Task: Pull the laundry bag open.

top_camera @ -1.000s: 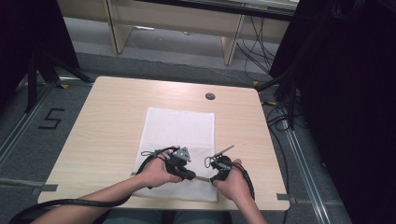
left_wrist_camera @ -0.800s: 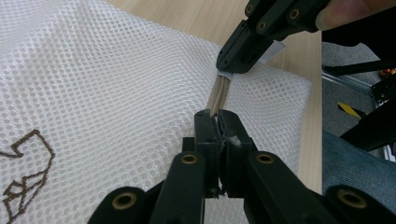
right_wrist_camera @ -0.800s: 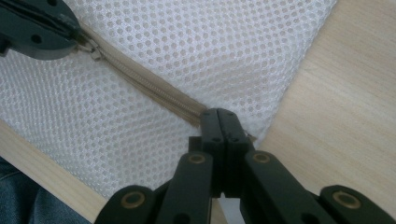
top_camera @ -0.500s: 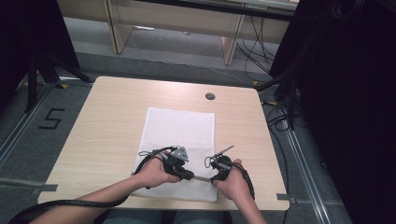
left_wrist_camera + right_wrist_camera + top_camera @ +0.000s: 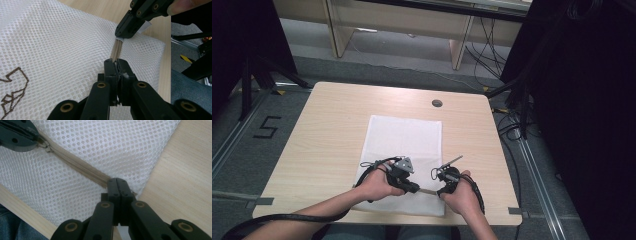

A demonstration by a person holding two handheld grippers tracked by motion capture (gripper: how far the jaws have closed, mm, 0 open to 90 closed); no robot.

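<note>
A lab-like recording space is suggested by the pale wooden table (image 5: 337, 130), black curtains (image 5: 582, 100), loose black cables (image 5: 512, 125), and a "5" (image 5: 266, 128) marked on grey flooring.

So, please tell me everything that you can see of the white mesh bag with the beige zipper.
The white mesh bag with the beige zipper is a flat rectangle of fine netting and lies on the light wooden table, near the person's edge. A brown embroidered mark sits on one part. The zipper runs along the near end, closed between the two grippers. The left gripper is shut on the zipper at its slider, it seems; the right gripper is shut on the zipper's end at the bag's corner.
</note>
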